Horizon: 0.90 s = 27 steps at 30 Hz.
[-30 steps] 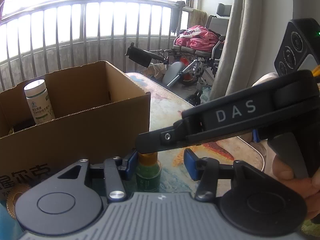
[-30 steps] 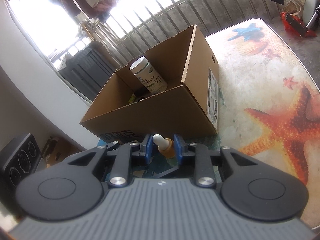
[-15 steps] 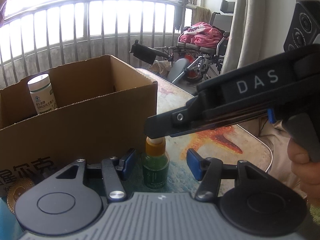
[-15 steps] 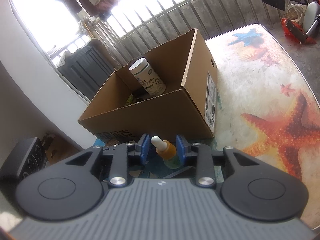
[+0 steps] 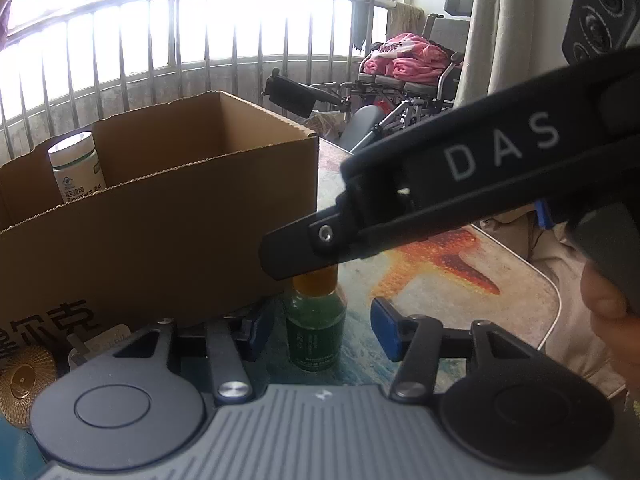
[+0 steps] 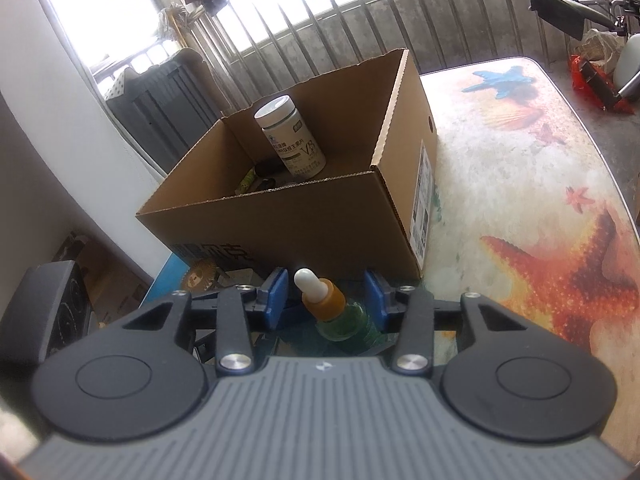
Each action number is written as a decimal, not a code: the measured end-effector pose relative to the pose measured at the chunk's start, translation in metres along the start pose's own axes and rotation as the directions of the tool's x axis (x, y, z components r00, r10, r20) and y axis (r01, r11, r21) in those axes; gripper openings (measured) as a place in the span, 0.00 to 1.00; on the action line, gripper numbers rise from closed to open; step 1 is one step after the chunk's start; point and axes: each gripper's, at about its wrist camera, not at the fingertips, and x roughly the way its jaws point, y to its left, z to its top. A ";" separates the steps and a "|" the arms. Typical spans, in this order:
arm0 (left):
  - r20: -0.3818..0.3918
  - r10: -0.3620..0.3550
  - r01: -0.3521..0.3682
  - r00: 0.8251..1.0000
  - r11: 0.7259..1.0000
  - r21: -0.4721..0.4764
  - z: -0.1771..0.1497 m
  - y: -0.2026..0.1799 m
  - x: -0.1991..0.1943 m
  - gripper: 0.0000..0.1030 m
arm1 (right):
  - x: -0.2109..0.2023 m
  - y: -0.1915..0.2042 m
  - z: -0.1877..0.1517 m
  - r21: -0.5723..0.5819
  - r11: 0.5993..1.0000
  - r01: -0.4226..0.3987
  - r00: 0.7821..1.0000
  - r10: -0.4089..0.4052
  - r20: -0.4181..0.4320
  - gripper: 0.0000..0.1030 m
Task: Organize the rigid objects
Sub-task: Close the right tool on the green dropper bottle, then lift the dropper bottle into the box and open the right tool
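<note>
White jar (image 6: 294, 140) already stands in my box (image 6: 394, 120); green dropper bottle (image 6: 340, 312) waits outside on the table, apparently ungripped, between my opening right claw (image 6: 326, 298) and closing left claw (image 5: 316, 326).

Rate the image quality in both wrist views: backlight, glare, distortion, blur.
Left wrist view: window behind the railing blown out white, cardboard box front in shade, the bars bowed by the fisheye, dropper bottle slightly soft. Right wrist view: same glare top left, table evenly lit, white pill bottle label readable but small.
</note>
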 end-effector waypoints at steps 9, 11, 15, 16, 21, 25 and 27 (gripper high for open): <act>-0.037 0.011 -0.012 0.999 1.000 -0.027 0.000 0.010 0.015 0.42 | 0.013 0.000 0.000 -0.022 1.000 0.007 0.999 -0.008 -0.039 0.37; -0.042 0.008 -0.010 0.999 0.999 -0.035 0.000 0.012 0.018 0.40 | 0.014 0.000 -0.001 -0.024 1.000 0.011 0.999 -0.012 -0.043 0.36; -0.046 0.002 -0.004 0.999 0.999 -0.039 0.000 0.013 0.020 0.37 | 0.014 -0.002 -0.002 -0.027 1.000 0.014 0.999 -0.015 -0.048 0.32; -0.046 0.002 -0.004 0.999 0.999 -0.040 0.000 0.015 0.022 0.37 | 0.014 -0.002 -0.002 -0.025 1.000 0.012 0.999 -0.014 -0.048 0.32; -0.040 -0.001 -0.001 0.999 0.999 -0.045 0.001 0.015 0.023 0.33 | 0.014 -0.003 -0.002 -0.029 0.999 0.012 0.999 -0.014 -0.045 0.32; -0.040 0.001 -0.002 0.999 0.999 -0.041 0.000 0.014 0.022 0.33 | 0.013 -0.002 -0.002 -0.032 0.999 0.013 0.999 -0.014 -0.044 0.31; -0.041 -0.002 0.001 0.999 0.999 -0.039 0.000 0.013 0.019 0.33 | 0.012 -0.002 -0.002 -0.029 0.999 0.012 0.999 -0.013 -0.043 0.31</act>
